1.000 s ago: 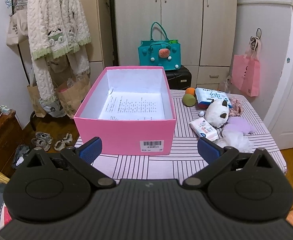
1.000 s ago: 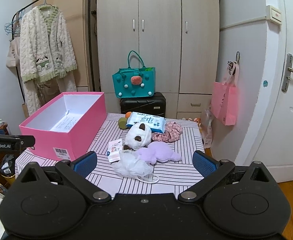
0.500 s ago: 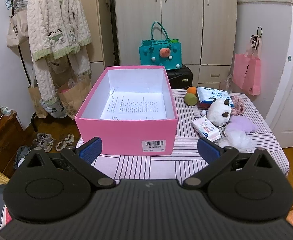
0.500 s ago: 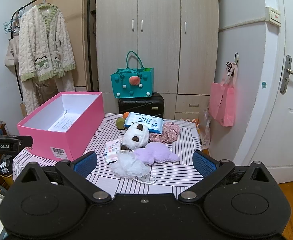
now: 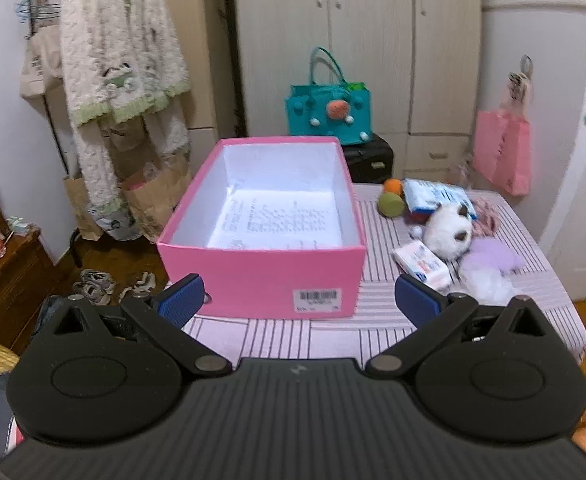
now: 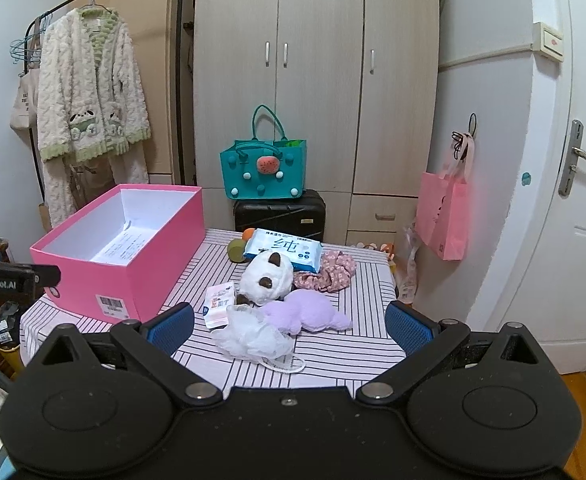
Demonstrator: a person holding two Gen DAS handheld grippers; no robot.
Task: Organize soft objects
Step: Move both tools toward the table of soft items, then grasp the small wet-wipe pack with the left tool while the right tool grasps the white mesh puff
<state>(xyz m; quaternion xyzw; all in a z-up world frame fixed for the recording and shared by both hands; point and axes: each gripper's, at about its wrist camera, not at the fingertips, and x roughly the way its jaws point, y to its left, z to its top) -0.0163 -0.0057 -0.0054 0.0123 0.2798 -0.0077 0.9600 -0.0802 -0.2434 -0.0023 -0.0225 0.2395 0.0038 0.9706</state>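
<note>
Striped tablecloth (image 6: pixel 333 356), pink box (image 5: pixel 269 280), wardrobe (image 6: pixel 313 80) behind, both claws apart, empty.

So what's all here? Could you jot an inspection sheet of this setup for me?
Surface: striped tablecloth over a small table.
Job's things: open pink box holding only a printed sheet; panda plush, purple plush, white mesh puff, floral scrunchie lying beside it.
Clutter: wipes pack, small tissue pack, green ball, orange ball.
Grippers: left tool and right tool both open, empty.
Cables: nothing seen.
Surroundings: wardrobe, teal bag, hanging robe, door.
</note>
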